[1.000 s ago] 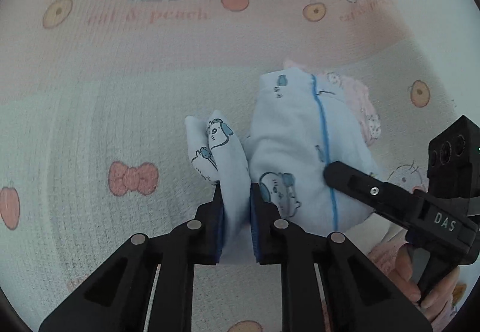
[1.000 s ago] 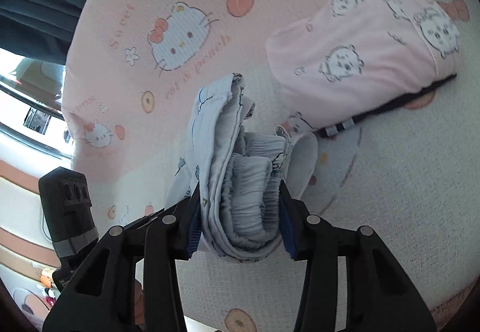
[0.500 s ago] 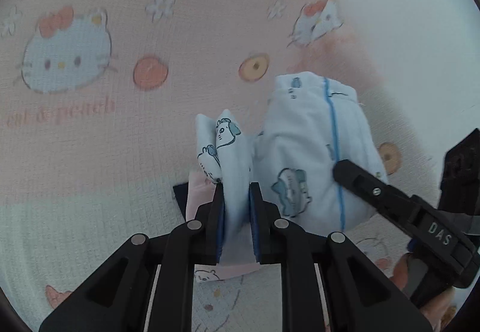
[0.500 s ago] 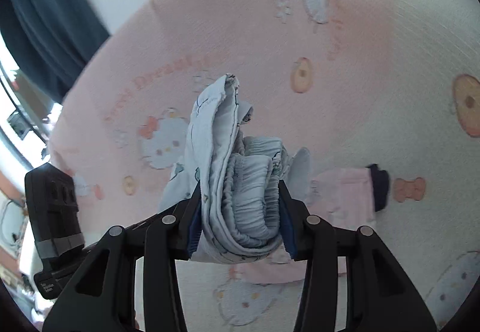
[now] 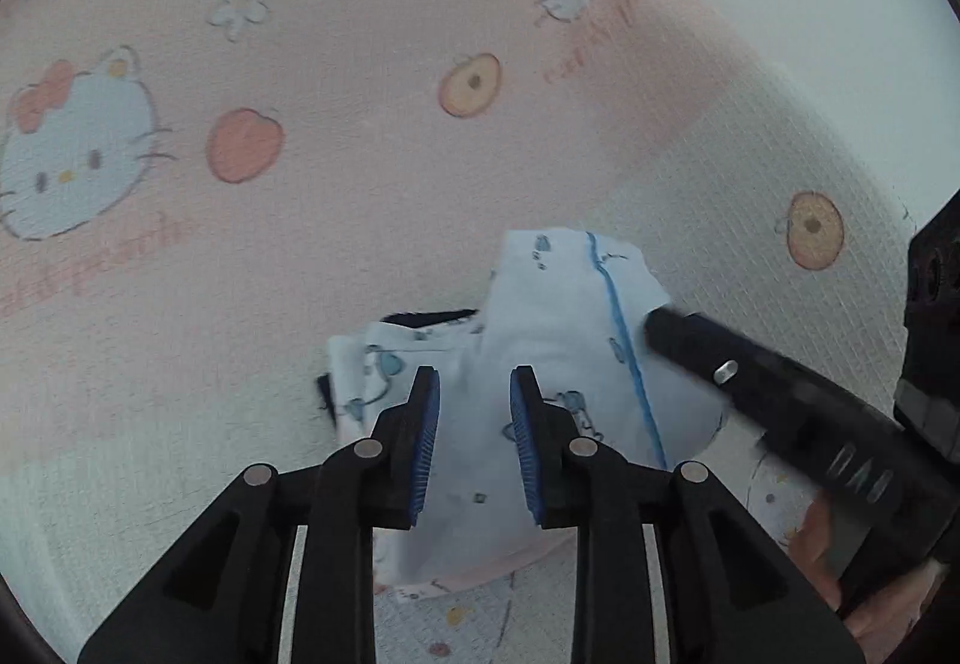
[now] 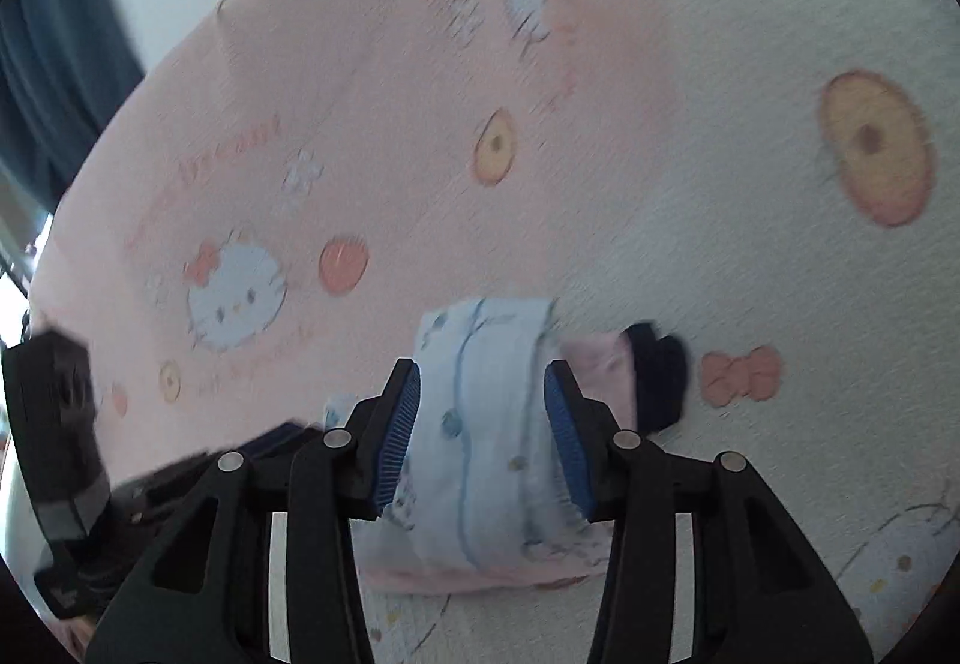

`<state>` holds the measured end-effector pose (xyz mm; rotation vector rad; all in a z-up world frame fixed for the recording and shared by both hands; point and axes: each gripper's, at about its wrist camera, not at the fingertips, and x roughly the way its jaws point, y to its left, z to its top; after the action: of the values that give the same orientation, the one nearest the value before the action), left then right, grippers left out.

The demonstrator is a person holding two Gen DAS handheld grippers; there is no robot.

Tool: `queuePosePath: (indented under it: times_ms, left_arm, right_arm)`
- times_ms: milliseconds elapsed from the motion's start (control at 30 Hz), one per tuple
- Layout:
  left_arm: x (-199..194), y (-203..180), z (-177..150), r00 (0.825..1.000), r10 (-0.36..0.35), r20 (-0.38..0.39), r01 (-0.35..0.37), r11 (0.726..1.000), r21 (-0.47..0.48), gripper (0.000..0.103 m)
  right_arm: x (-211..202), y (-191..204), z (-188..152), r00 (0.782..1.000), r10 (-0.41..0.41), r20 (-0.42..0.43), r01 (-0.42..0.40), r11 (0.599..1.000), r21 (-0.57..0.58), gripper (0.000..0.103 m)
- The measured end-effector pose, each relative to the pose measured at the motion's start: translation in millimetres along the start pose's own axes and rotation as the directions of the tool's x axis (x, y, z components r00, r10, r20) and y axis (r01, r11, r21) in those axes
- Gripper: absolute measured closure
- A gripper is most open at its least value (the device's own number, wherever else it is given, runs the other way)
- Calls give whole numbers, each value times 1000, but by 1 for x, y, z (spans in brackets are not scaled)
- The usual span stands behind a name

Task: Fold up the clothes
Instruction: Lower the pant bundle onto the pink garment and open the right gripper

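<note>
Only right view shows dark curtain.

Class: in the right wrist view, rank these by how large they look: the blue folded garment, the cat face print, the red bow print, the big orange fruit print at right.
1. blue folded garment
2. big orange fruit print, though it is nearer the camera
3. cat face print
4. red bow print

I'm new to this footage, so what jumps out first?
A folded pale-blue garment lies on a pink garment, low in both views. The open left gripper and right gripper straddle it. The cartoon-cat bedsheet fills the background.
</note>
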<state>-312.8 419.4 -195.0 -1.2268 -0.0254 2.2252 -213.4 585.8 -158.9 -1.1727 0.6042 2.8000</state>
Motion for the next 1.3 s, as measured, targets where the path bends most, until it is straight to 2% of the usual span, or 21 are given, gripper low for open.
queuePosePath:
  times_ms: [67, 133, 167, 200, 300, 367, 433, 500, 567, 667, 733, 833, 933, 967, 1000, 1067, 1100, 1133, 1200, 1267, 1300]
  left_arm:
    - [30, 5, -2, 994, 68, -85, -67, 998, 5, 77]
    - [42, 23, -5, 991, 37, -129, -44, 998, -49, 79]
    - [37, 31, -5, 991, 29, -134, -40, 996, -78, 88]
    - [32, 39, -5, 990, 21, -138, -36, 994, -107, 99]
    - [16, 53, 1, 994, 21, -110, -41, 981, -187, 99]
    - [4, 47, 5, 998, 38, -48, -45, 987, -155, 99]
    - [0, 37, 6, 999, -45, -21, 42, 990, -132, 99]
    - [11, 20, 1, 994, -94, -60, 88, 992, -92, 98]
    - [32, 12, -6, 992, -51, -115, 48, 998, -33, 98]
    - [33, 26, -15, 992, -84, -99, 74, 993, -96, 98]
    - [23, 43, -14, 994, -82, -78, 67, 981, -183, 98]
    - [16, 50, -2, 993, -84, -88, 65, 977, -204, 98]
    - [11, 25, 9, 988, -114, -100, 105, 991, -85, 94]
    - [10, 17, 11, 987, -123, -107, 119, 992, -43, 87]
    - [14, 11, 7, 988, -77, -134, 79, 997, 7, 78]
    - [21, 2, -2, 983, 19, -181, 1, 994, 110, 70]
    - [20, 2, -10, 980, 55, -193, -26, 989, 145, 70]
    - [14, 8, -14, 979, 76, -188, -49, 988, 145, 70]
    - [-12, 33, -21, 983, 68, -168, -59, 997, 57, 56]
    - [-41, 61, -27, 987, 59, -152, -65, 997, -32, 56]
    - [-56, 75, -30, 988, 55, -145, -67, 995, -76, 56]
  right_arm:
    - [22, 12, -11, 987, -149, -58, 141, 983, -115, 61]
    - [28, 2, -14, 976, -203, -82, 193, 975, -113, 62]
    - [29, -9, -15, 983, -155, -103, 150, 987, -52, 61]
    - [28, -18, -15, 985, -135, -109, 136, 991, -6, 54]
    - [26, -12, -15, 977, -192, -88, 189, 981, -43, 53]
    - [20, -6, -13, 974, -224, -39, 221, 973, -66, 55]
    - [16, -7, -14, 974, -226, -16, 225, 972, -67, 55]
    - [20, -8, -14, 972, -233, -26, 230, 970, -75, 55]
    - [24, -9, -15, 970, -239, -35, 236, 968, -83, 56]
    - [29, -11, -16, 967, -249, -50, 243, 965, -96, 52]
    - [20, -23, -13, 978, -204, -50, 204, 979, -11, 52]
    - [-10, -26, -13, 973, -228, 21, 228, 973, 22, 52]
    - [-20, 2, -20, 977, -209, 47, 211, 977, -35, 52]
    - [-16, 12, -26, 980, -199, 29, 201, 977, -78, 53]
    - [-7, 15, -33, 966, -257, 0, 255, 958, -130, 54]
    - [11, 19, -46, 925, -377, -48, 356, 904, -237, 54]
    - [15, 6, -47, 919, -382, -92, 358, 911, -203, 53]
    - [12, -9, -43, 939, -319, -130, 308, 946, -103, 53]
    - [-9, -20, -38, 960, -266, -88, 272, 960, 62, 53]
    - [-13, 5, -33, 947, -322, -12, 322, 946, 35, 52]
    - [-14, 19, -33, 955, -295, -19, 296, 955, 15, 51]
